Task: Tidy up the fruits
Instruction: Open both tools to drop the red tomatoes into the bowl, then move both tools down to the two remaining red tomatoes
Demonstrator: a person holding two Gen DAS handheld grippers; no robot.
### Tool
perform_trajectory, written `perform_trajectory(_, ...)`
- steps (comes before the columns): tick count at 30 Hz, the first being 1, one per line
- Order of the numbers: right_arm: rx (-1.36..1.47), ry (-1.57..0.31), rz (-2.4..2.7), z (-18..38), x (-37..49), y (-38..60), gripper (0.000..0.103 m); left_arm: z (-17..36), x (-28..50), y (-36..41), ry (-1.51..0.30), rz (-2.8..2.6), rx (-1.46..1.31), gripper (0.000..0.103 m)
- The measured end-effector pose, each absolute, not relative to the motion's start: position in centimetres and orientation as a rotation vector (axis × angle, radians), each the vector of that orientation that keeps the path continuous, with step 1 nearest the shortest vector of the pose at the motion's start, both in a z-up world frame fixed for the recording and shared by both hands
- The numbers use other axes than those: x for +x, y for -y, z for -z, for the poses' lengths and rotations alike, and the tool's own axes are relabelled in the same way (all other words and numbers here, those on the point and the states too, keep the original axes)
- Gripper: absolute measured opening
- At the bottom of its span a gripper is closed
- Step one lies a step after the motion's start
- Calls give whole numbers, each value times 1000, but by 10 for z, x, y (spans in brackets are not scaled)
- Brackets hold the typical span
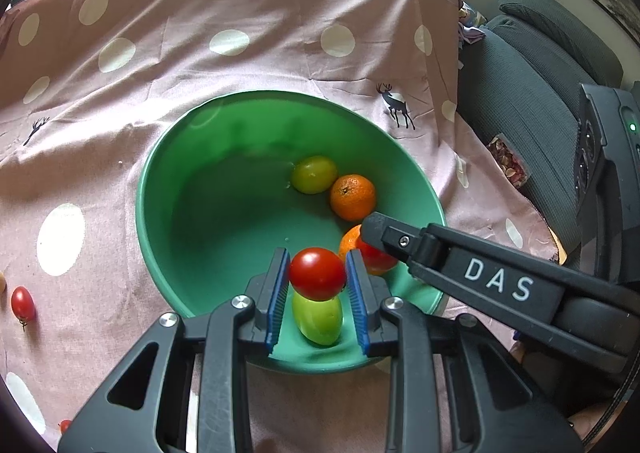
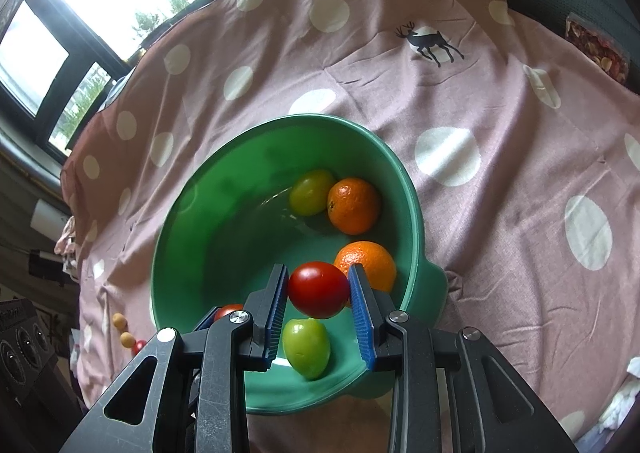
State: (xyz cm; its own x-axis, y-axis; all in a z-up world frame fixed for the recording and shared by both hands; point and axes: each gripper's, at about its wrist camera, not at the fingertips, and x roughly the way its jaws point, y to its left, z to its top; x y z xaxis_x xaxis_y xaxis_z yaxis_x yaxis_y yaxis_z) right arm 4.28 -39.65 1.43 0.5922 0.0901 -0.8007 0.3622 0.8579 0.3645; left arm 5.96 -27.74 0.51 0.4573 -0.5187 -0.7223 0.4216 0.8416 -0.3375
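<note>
While both grippers hang over the green bowl (image 1: 172, 157), each pinches a red tomato between its blue pads. The left gripper (image 1: 318, 285) clamps its red tomato (image 1: 317, 273) above the near part of the bowl, directly over a green tomato (image 1: 319, 319) lying on the bowl floor. The right gripper (image 2: 319, 291) grips a second red tomato (image 2: 319, 289) in the same manner, over the same green tomato, with its jaws pressed on the fruit from both sides.

Inside the bowl, a yellow-green tomato (image 1: 314, 174) lies at the far side, touching an orange (image 1: 353, 197). A second orange (image 2: 366, 263) sits nearer, just behind the right gripper's outer finger.

The bowl stands on a pink cloth with pale dots (image 1: 240, 13) and a deer print (image 1: 396, 105). On the cloth to the left of the bowl, well apart from it, lies another small red tomato (image 1: 23, 304). In the right wrist view, two small tan balls (image 2: 123, 330) and a red fruit lie beside the bowl's left edge. A dark chair (image 1: 532, 65) stands beyond the cloth's right edge.
</note>
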Motion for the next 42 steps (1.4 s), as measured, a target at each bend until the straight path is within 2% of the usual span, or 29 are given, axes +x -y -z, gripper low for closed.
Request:
perform_trajectory(1,540,-934,166,-14,43,397,33,-6,59,277,-927,577,-115,32)
perform_trajectory(4,563,-931,153,-14,42,399,33,-11,57,273,-897,576,-126,53)
perform_trajectory(7,567,-929,158,-15,41,400,34,-16,56,269,-885,571,-134,55)
perform_trajectory(12,560,-904,149,-21,38,397,47,-27,50,254,-864,554,-152,58)
perform_trajectory(16,522,-872,175,-31,35,393,50,-43,38,233,-823,535,-148,64)
perform_trajectory(19,508,-851,170,-37,32,389,58,-54,29,212,-809,521,-149,70)
perform_trajectory(22,484,-831,165,-43,30,382,59,-61,20,188,-802,494,-145,74)
perform_trajectory(32,403,-802,141,-57,29,348,62,-58,-11,103,-845,375,-131,77)
perform_trajectory(42,347,-852,0,-55,36,298,64,0,-24,81,-1055,378,-137,75)
